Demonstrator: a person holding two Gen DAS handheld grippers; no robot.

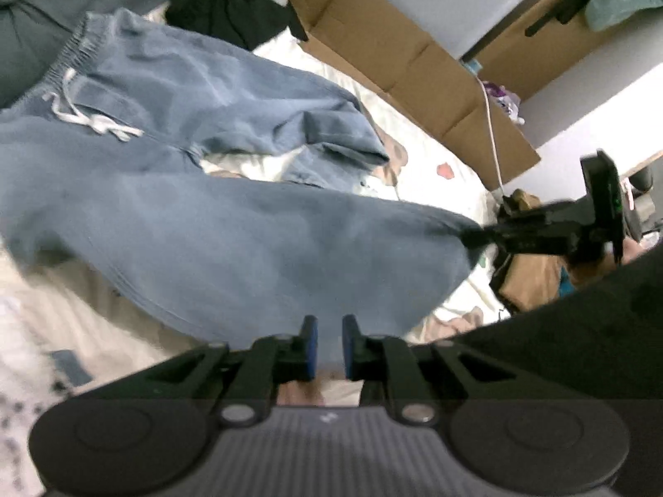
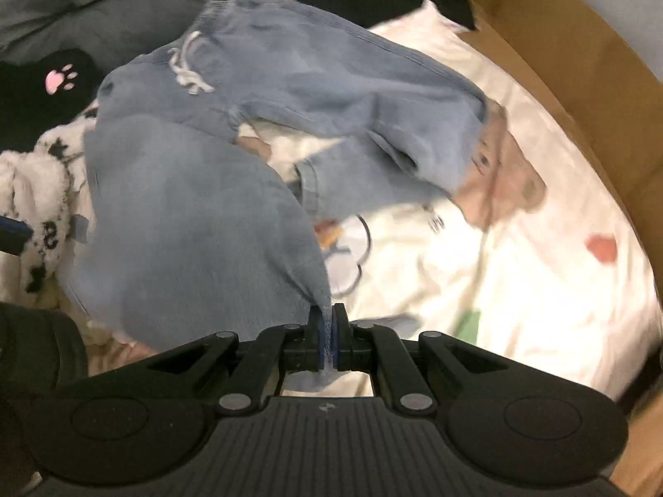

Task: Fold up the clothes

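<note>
2 grippers, left gripper [image 1: 329, 346] jaws apart, right gripper [image 2: 329, 341] clamping blurred blue sweatpants [image 2: 199, 223] hem.

Premises: a home bedroom. A bed [image 2: 518, 290] with a cartoon-printed white sheet carries loose clothing, including blue sweatpants [image 2: 199, 215] and a black garment with a pink paw print [image 2: 41, 83]. Flattened cardboard boxes [image 1: 393, 58] line the far-right wall.

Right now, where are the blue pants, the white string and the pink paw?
blue sweatpants [image 2: 199, 223], right wrist view, lifted leg.
white drawstring [image 2: 186, 70], right wrist view, knot.
pink paw print [image 2: 60, 78], right wrist view, middle pad.
</note>
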